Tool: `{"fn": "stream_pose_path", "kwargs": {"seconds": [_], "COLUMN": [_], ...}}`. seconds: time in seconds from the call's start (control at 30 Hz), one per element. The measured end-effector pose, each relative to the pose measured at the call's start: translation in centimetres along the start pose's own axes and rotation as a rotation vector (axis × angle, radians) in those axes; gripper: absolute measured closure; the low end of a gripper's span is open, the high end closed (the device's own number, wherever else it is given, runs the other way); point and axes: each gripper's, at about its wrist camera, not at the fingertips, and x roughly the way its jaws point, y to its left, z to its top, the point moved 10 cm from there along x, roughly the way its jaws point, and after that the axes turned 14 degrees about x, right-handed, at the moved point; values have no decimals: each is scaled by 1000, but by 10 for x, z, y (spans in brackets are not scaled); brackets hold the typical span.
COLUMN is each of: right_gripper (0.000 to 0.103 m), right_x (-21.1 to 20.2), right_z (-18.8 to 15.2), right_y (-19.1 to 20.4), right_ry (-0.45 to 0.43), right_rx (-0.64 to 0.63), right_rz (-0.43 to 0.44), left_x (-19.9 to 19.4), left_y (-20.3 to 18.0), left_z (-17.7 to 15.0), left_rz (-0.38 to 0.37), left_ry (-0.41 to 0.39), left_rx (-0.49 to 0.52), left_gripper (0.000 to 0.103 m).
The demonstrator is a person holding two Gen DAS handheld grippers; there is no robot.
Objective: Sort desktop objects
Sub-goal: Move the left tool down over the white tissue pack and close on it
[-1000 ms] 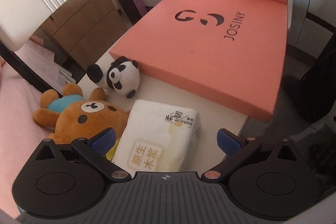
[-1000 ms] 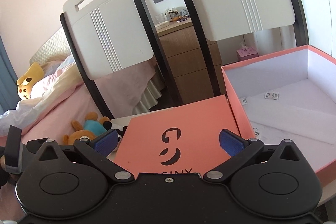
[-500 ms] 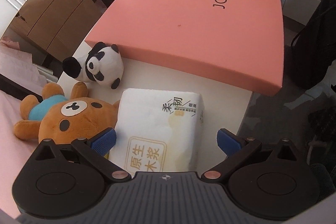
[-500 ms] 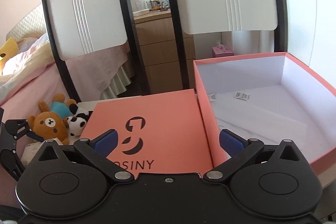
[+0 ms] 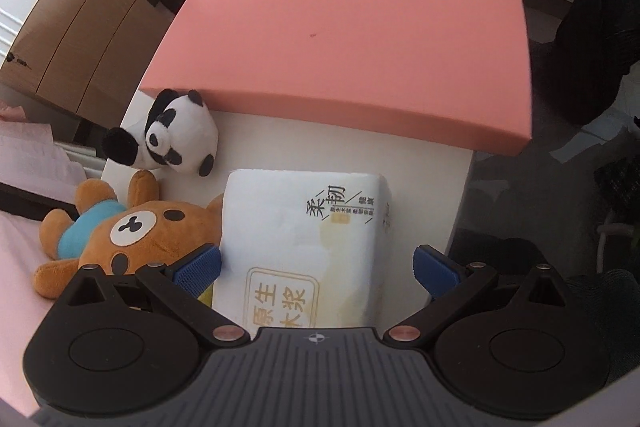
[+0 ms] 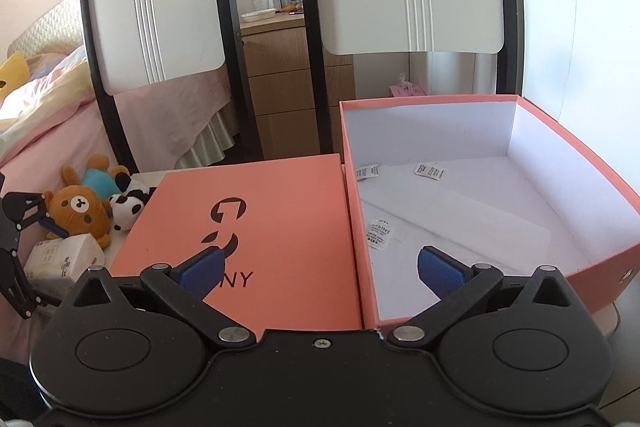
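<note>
Two blue-padded fingers of our left gripper [image 5: 316,267] stand wide apart at the bottom of the left wrist view, straddling the near end of a white tissue pack [image 5: 304,251]; the left pad [image 5: 198,267] sits against the pack's left side, while a gap remains between the pack and the right pad, so we hold nothing yet. Just left of the pack lies a brown bear plush [image 5: 132,235] in a blue shirt, pressed against the pack's edge, and above it, towards the middle left of the frame, a small panda plush [image 5: 176,139] lies touching the edge of the pink box lid [image 5: 360,47] printed JOSINY, which fills the upper half of the view. All of these rest on the white table [image 5: 420,163], whose right edge falls away to a dark floor. In the right wrist view, our right gripper [image 6: 320,273] is likewise spread wide and empty, hovering at the bottom centre over the seam between the lid [image 6: 280,211] and the open pink box [image 6: 568,163] to its right, which holds white paper and a few small sachets. At the far left of that frame we see the tissue pack [image 6: 64,259], bear [image 6: 80,207] and panda [image 6: 128,207] grouped together, and two white chair backs [image 6: 160,19] rise behind the table.
</note>
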Motion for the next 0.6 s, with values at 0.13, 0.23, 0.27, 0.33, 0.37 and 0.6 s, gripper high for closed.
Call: {"fn": "stream_pose_path", "kwargs": {"seconds": [0.13, 0.23, 0.27, 0.33, 0.37, 0.6], "right_gripper": [0, 0, 0, 0, 0, 0], "right_x": [0, 2, 2, 3, 3, 6], "right_z": [-7, -11, -12, -13, -14, -19], "right_y": [4, 5, 6, 8, 8, 16], "right_ry": [8, 20, 23, 26, 27, 39], "right_rx": [-35, -44, -49, -60, -64, -95], "right_rz": [-1, 3, 3, 1, -1, 10], "left_x": [4, 8, 9, 10, 10, 10], "left_y": [-3, -1, 0, 1, 2, 6], "left_z": [3, 3, 3, 2, 1, -6], "left_rz": [-4, -2, -4, -3, -8, -54], "left_ry": [17, 32, 36, 54, 62, 84], "left_rx": [40, 64, 72, 97, 103, 115], "left_gripper": [1, 3, 3, 5, 6, 6]}}
